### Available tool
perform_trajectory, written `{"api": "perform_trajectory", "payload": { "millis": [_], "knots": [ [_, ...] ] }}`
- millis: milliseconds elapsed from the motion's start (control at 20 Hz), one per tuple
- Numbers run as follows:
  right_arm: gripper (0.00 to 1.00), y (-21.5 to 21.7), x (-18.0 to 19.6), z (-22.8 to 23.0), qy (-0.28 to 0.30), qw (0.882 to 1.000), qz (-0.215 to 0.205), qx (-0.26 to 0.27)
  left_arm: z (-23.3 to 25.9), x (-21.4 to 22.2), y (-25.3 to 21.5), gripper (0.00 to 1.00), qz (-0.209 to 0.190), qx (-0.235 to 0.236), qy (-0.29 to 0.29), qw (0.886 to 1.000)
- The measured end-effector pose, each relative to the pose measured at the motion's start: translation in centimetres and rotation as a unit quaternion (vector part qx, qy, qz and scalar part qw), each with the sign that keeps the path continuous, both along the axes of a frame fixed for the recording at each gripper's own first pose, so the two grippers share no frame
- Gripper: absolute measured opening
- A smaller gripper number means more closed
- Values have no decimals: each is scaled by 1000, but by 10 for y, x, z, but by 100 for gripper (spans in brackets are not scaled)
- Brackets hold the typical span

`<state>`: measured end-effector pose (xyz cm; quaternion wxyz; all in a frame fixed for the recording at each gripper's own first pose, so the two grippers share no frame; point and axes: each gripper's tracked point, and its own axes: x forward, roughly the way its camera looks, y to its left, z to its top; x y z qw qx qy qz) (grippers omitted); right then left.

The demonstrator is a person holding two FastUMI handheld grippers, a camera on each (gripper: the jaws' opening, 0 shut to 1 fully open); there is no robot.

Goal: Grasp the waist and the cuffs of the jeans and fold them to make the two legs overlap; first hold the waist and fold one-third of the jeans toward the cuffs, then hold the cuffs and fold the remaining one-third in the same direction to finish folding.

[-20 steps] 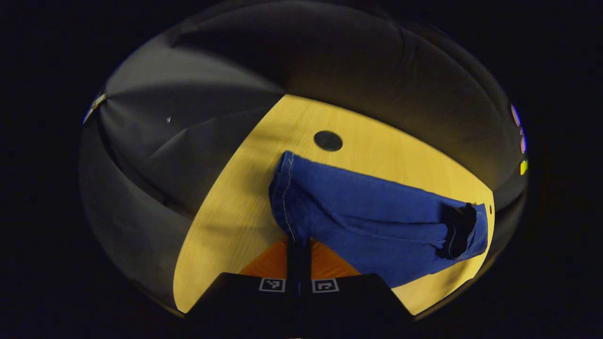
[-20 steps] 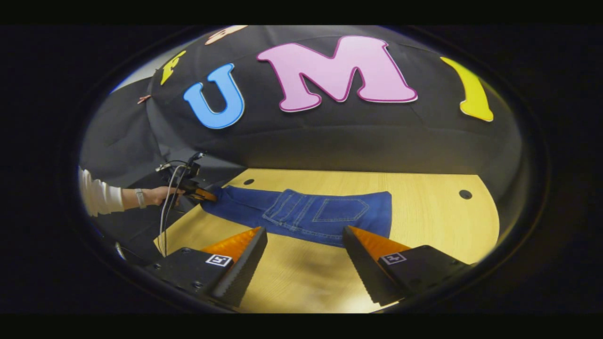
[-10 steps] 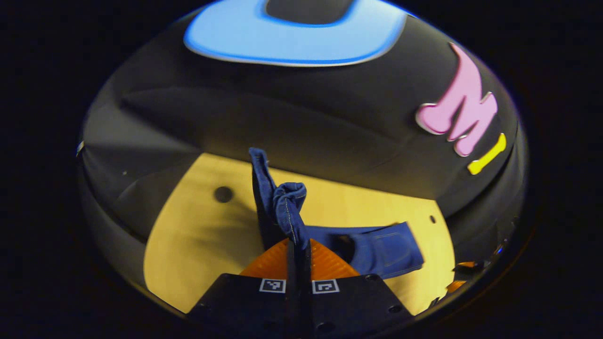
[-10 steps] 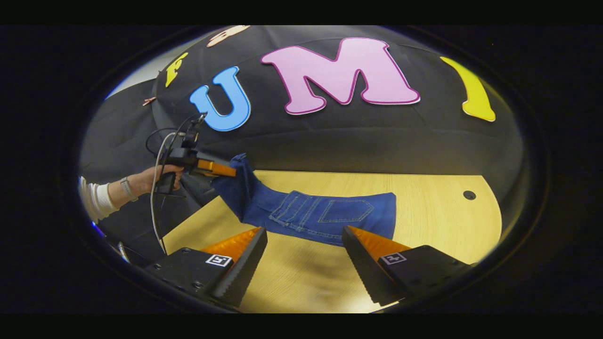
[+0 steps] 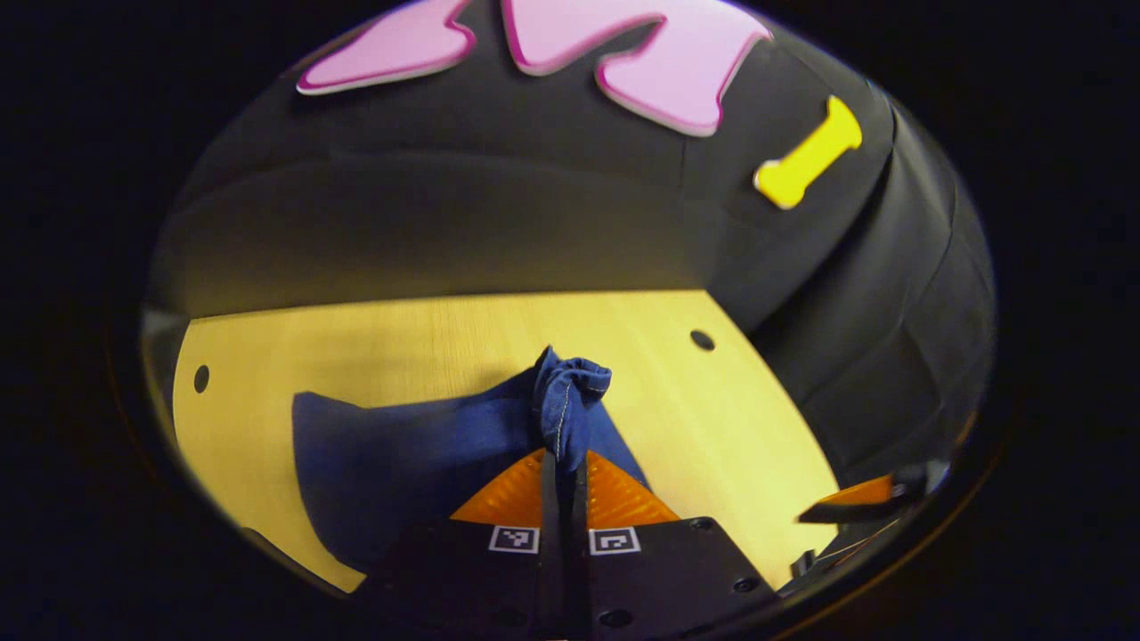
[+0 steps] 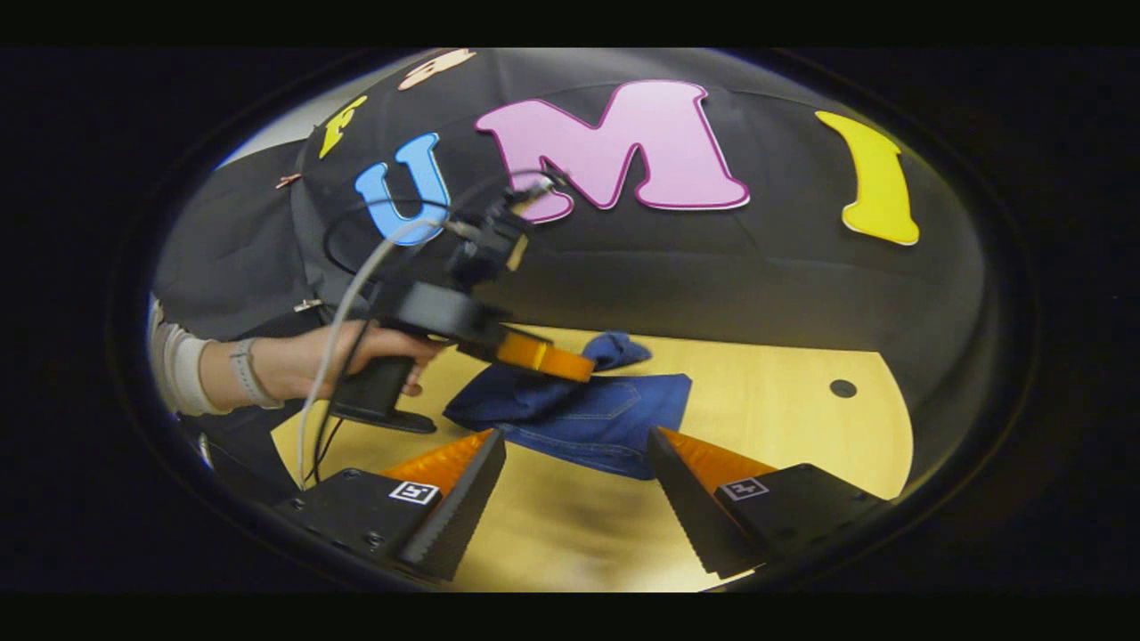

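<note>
The blue jeans lie folded on the yellow table, pocket side up. My left gripper is shut on the bunched cuffs and holds them above the rest of the denim. In the right gripper view that left gripper hovers over the jeans in a person's hand, with the cuff end sticking out past its orange fingers. My right gripper is open just in front of the jeans' near edge, holding nothing.
The table has small round holes near its corners. Black cloth walls stand close behind the table's far edge. A grey cable loops from the left gripper. The right gripper's orange finger shows at the lower right.
The left gripper lifted the cuffs off the table's left end and carried them up and over the jeans toward the waist side. The right gripper stayed open in place.
</note>
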<state>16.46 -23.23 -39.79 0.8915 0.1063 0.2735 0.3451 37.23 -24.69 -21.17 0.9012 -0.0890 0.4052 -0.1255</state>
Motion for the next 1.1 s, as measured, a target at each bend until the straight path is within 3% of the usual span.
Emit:
{"api": "perform_trajectory", "payload": {
  "millis": [150, 300, 350, 450, 550, 750, 950, 1100],
  "knots": [
    [98, -13, -7, -12, 6, 1000, 6, -3, -44, -3, -8, 4, 3, 41, 41, 998],
    [98, -24, -7, -9, 8, 1000, -3, 6, -42, -9, -19, 17, -6, 64, 37, 997],
    [98, -27, -8, -4, 4, 1000, -8, 11, -30, -15, -28, 27, -12, 39, 23, 999],
    [98, -35, -8, 4, -4, 1000, -27, 9, 15, -35, -46, 63, -15, -14, -10, 1000],
    [98, -47, -9, 25, -24, 998, -63, 5, 63, -52, -41, 100, -1, -17, -75, 997],
    [98, -75, -40, 84, -81, 988, -130, 2, 150, -150, 2, 97, 20, 7, -205, 978],
    [98, -100, -106, 149, -132, 973, -187, -12, 184, -273, 34, 97, 45, 22, -260, 964],
    [97, -108, -162, 201, -180, 963, -201, -9, 211, -359, 53, 97, 61, 38, -308, 949]
  ]
}}
